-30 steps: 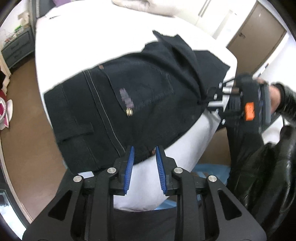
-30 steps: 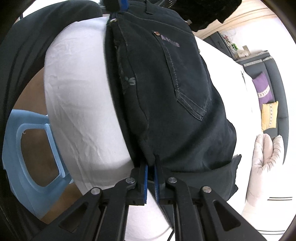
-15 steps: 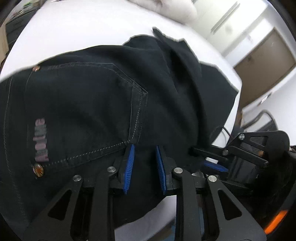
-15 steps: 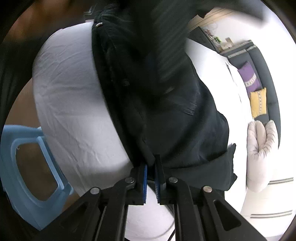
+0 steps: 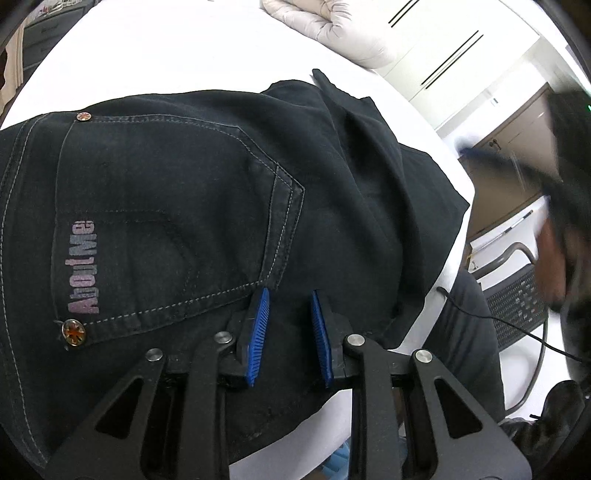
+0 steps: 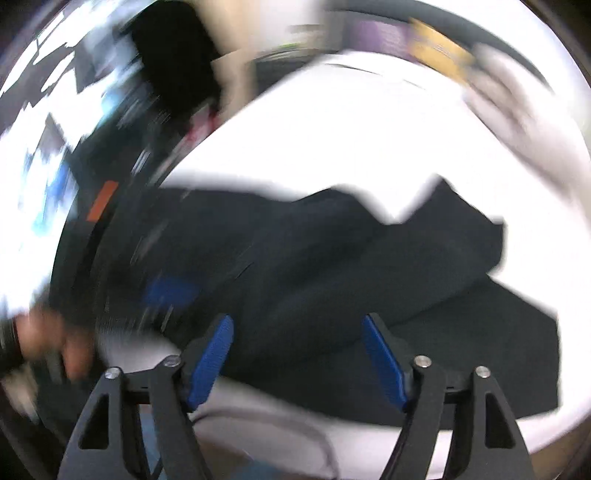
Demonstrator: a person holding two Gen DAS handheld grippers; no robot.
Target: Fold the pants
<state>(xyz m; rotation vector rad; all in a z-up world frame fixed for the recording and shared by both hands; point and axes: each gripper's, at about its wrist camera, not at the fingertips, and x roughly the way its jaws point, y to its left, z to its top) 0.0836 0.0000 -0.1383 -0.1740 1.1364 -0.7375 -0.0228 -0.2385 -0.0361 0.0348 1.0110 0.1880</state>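
The black jeans (image 5: 229, 206) are laid folded on the white worktop (image 5: 166, 48), near its front edge, with part of the fabric reaching that edge. In the left wrist view the long axis of the folded bundle runs from lower left to upper right: the waistband end with the back pocket (image 5: 173, 229), two copper rivets and a pink lettered label sits at the left, and the folded legs point away toward the upper right, where a loose corner sticks up. The left tool (image 5: 289, 295) is seen with a narrow gap between its blue pads, the tips resting on or just above the denim below the pocket; whether fabric is pinched cannot be told. In the blurred right wrist view the jeans (image 6: 332, 266) are stretched left to right, and the right tool (image 6: 297, 321) is spread wide, its jaws having just been opening, with nothing gripped between them. A quilted cream cushion (image 5: 332, 26) lies at the far edge.
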